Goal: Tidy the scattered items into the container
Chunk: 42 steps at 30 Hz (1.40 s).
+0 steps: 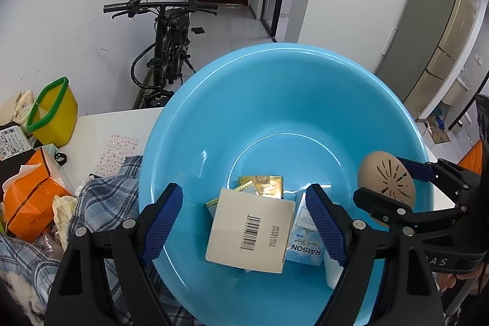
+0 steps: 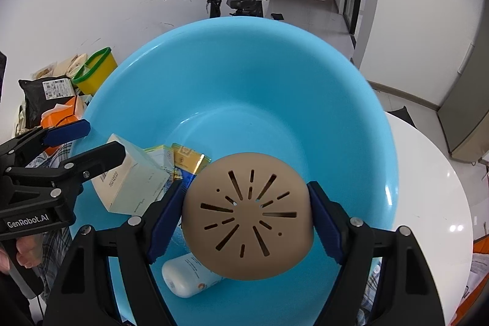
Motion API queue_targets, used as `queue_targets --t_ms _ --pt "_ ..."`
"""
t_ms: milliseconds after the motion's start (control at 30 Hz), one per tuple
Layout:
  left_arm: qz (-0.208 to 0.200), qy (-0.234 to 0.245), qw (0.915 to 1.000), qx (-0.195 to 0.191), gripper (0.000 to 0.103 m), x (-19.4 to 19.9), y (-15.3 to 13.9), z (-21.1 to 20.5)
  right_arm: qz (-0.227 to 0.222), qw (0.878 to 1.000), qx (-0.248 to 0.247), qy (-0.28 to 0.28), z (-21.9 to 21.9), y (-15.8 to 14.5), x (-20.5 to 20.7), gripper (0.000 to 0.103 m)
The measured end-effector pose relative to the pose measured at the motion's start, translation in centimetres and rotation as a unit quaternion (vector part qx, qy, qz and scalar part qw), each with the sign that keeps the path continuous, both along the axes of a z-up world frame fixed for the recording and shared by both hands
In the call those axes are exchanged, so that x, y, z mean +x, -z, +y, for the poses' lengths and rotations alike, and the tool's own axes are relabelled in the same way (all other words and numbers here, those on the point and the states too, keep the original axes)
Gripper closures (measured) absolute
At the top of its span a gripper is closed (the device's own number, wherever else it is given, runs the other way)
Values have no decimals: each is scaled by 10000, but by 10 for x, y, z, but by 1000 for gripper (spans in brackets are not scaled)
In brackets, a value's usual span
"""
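A large blue basin (image 1: 275, 100) (image 2: 275, 75) stands on the white table. In it lie a cream box with a barcode (image 1: 249, 231) (image 2: 131, 182), a gold packet (image 1: 264, 185) (image 2: 186, 158), a light blue RAISON pack (image 1: 305, 249) and a white bottle (image 2: 186, 277). My right gripper (image 2: 246, 217) is shut on a tan slotted dome (image 2: 247, 219) (image 1: 386, 176) and holds it over the basin. My left gripper (image 1: 244, 222) is open and empty above the cream box; it also shows in the right wrist view (image 2: 82, 139).
Left of the basin lie a blue plaid cloth (image 1: 104, 197), an orange tissue pack (image 1: 30, 197), a sticker sheet (image 1: 117, 155) and a yellow bin with a green rim (image 1: 53, 115). A bicycle (image 1: 168, 51) stands behind the table. The table's rounded edge (image 2: 443, 203) is at right.
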State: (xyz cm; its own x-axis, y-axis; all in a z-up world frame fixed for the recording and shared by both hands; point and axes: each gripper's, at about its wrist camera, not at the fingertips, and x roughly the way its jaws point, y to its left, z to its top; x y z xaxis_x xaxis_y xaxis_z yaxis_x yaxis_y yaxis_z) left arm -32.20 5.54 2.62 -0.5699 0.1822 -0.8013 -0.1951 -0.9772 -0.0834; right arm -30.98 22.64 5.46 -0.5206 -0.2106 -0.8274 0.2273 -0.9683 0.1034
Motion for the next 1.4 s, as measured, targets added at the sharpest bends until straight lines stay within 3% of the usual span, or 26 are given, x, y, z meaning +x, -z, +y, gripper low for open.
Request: queue_targets --t_ms 200,367,667,800,900,967,1067,1133,1267,1400 --pt "4 130 9999 -80 18 3 6 1 -88 9998 150 -54 -4 6 0 20" --pt "-1 127 9998 -158 18 2 7 3 121 9991 396 -92 -6 -1 4 15" --pt "67 6 10000 24 18 6 -1 -2 212 9994 256 -12 0 -7 7 15" --pt "143 14 9998 110 18 10 -7 -2 539 9985 -60 73 7 -15 12 3" --pt "481 -9 9987 157 18 16 -15 -4 866 9956 -291 215 14 -22 18 3" --pt "939 -6 9953 223 17 25 -24 -6 1079 9928 -404 335 18 -25 22 2" --pt "1761 -80 9840 252 3 41 -34 -10 1480 9864 -515 494 22 -30 30 0" --pt "2166 -142 9758 255 0 50 -40 -11 1722 9827 -492 464 21 -32 35 0" --pt "2279 -136 9734 174 0 53 -43 -11 2162 9758 -189 267 14 -35 44 0" --pt "2503 -176 9677 236 0 61 -45 -13 2922 9556 243 293 6 -44 64 0"
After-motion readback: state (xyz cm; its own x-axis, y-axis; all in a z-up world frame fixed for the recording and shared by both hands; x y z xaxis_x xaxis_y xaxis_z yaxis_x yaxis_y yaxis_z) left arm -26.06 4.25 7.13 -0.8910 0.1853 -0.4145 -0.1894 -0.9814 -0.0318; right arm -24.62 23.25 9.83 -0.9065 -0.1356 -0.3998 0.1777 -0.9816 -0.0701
